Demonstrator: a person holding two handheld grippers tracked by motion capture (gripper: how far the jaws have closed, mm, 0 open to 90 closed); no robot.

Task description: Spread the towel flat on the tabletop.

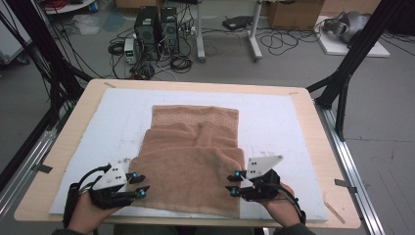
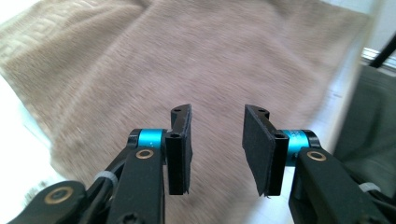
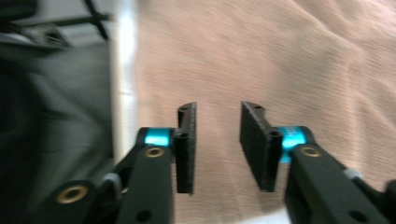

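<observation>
Towel, tan, lay folded on white mat on tabletop, near edge toward us, patterned border at far end. We had left hand-held gripper at towel's near-left corner, jaws apart, nothing between them. Right hand-held gripper sat at near-right corner, same deal: jaws parted, no cloth pinched. Both gripper views looked down on towel pile, a bit blurry.
</observation>
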